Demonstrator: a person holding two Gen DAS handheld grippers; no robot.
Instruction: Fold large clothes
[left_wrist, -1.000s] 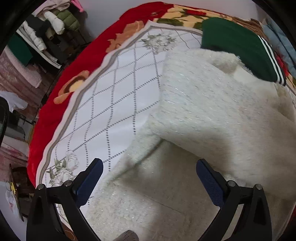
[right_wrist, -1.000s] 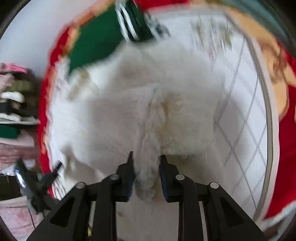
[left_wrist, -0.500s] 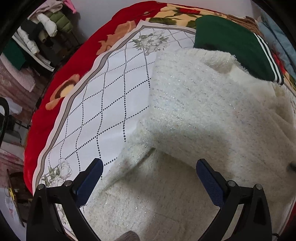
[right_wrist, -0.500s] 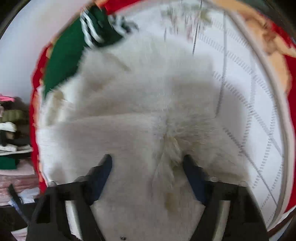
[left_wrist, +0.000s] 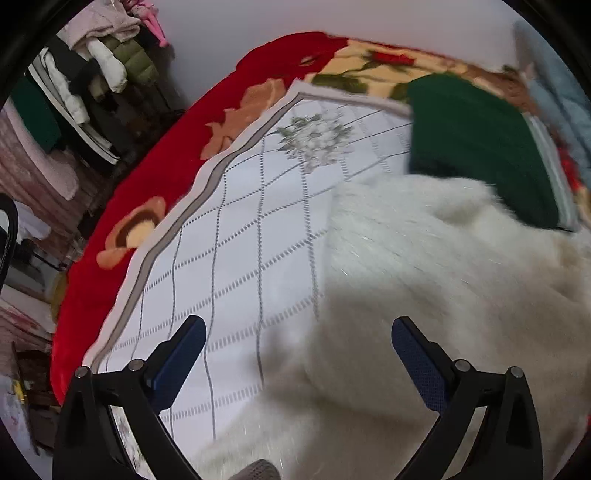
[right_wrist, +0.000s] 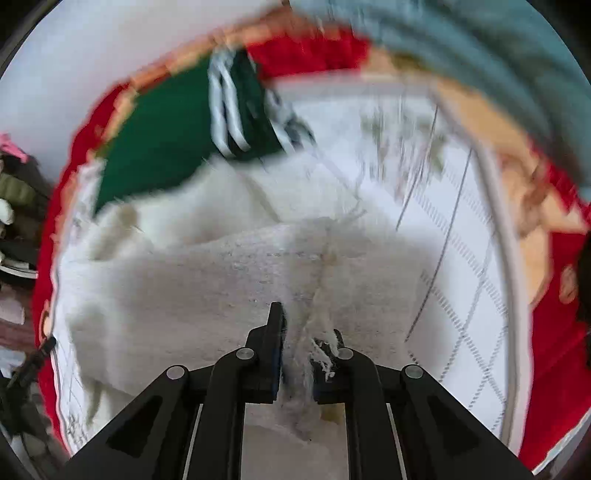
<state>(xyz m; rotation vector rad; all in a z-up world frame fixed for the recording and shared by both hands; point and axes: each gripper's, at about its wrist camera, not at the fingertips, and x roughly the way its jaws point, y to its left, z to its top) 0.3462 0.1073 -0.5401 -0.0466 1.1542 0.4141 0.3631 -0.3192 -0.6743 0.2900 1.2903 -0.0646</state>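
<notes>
A large white fleecy garment (left_wrist: 443, 277) lies folded over on the bed, also filling the middle of the right wrist view (right_wrist: 203, 280). My left gripper (left_wrist: 298, 325) hangs open above the garment's left edge; its left finger is over the bare sheet, its right finger over the fleece, and nothing is held. My right gripper (right_wrist: 306, 321) points steeply down with a bunched ridge of the fleece pinched between its pads. Its jaws stand nearly together and are opening slightly.
A white bedsheet with a dotted diamond pattern (left_wrist: 258, 240) covers a red flowered blanket (left_wrist: 166, 147). A folded green garment with white stripes (left_wrist: 472, 147) (right_wrist: 166, 140) lies at the fleece's far edge. Light blue fabric (right_wrist: 480, 55) is heaped beyond. A rack of hanging clothes (left_wrist: 92, 74) stands left of the bed.
The left gripper slid left, so more bare sheet now lies between its fingers. The right gripper held the fleece a second ago, stood wide open half a second ago, and now pinches a ridge again.
</notes>
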